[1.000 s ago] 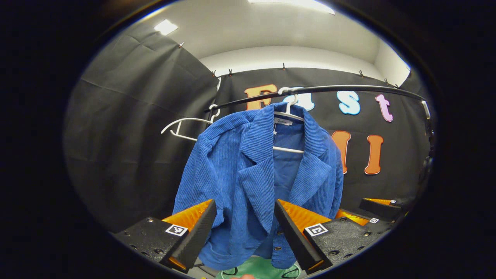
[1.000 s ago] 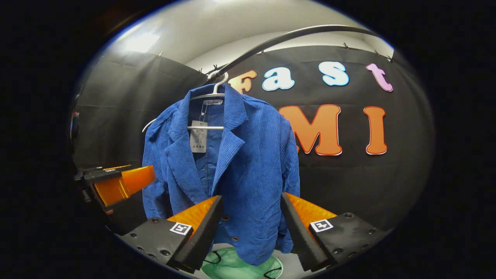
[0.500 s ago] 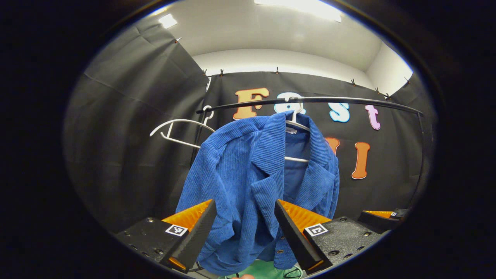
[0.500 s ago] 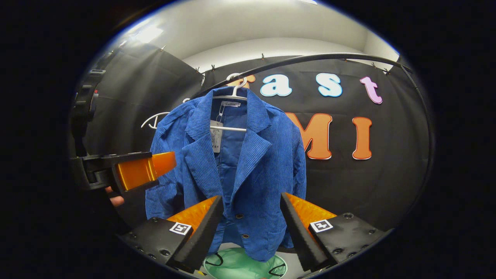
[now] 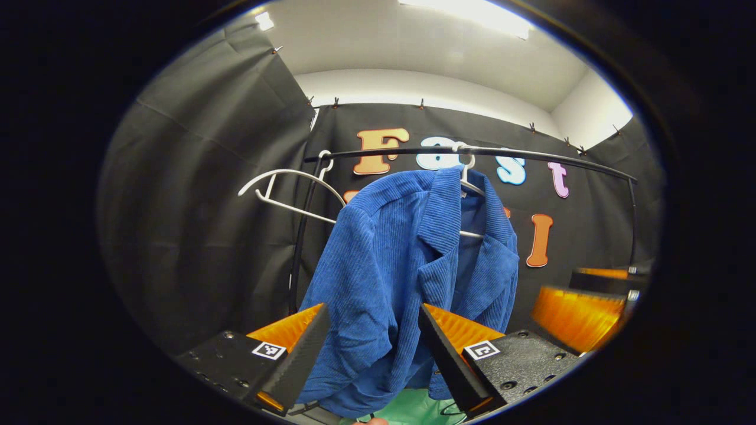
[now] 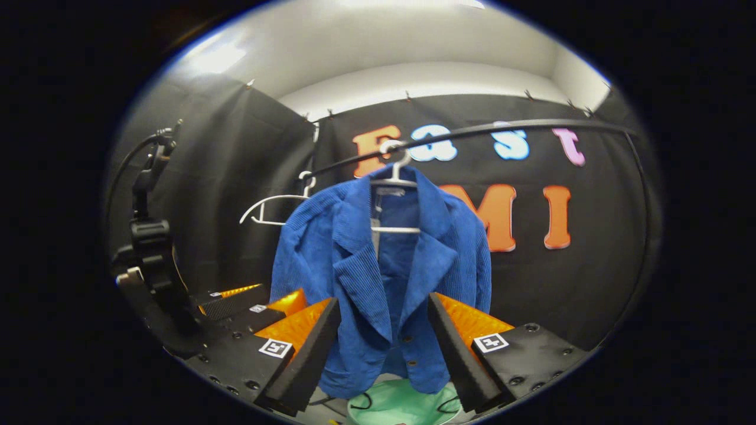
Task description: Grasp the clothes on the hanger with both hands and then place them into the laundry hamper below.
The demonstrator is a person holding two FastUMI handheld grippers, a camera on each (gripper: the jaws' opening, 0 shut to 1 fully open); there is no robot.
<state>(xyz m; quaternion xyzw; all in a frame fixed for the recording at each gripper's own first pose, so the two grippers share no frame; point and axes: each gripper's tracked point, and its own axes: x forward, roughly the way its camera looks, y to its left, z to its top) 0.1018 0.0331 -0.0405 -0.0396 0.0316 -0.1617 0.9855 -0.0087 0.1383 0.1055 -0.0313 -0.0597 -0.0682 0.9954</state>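
The blue jacket hangs on a white hanger hooked over the black rail, and the green laundry hamper sits directly beneath its hem. Both tools are wide open with nothing between them. The left gripper frames the jacket's sleeve and front panel ahead of its jaws, and the right gripper frames the lapels and buttoned front, with the cloth ahead of the jaws rather than inside them.

The main risk is a shallow pinch. If either pair of jaws closes before the corduroy is well between the fingers, it may catch only a lapel edge, and the heavy fabric could slide out on the pull. A second risk is the hanger: the shoulders wrap it, so a straight downward tug could drag it along or swing it off the rail. An empty white hanger hangs just left of the jacket and could be snagged by the left tool. How far the jacket lies from the fingertips is hard to judge through the fisheye. Uneven pulls from the two sides could also drop one shoulder outside the hamper's rim.
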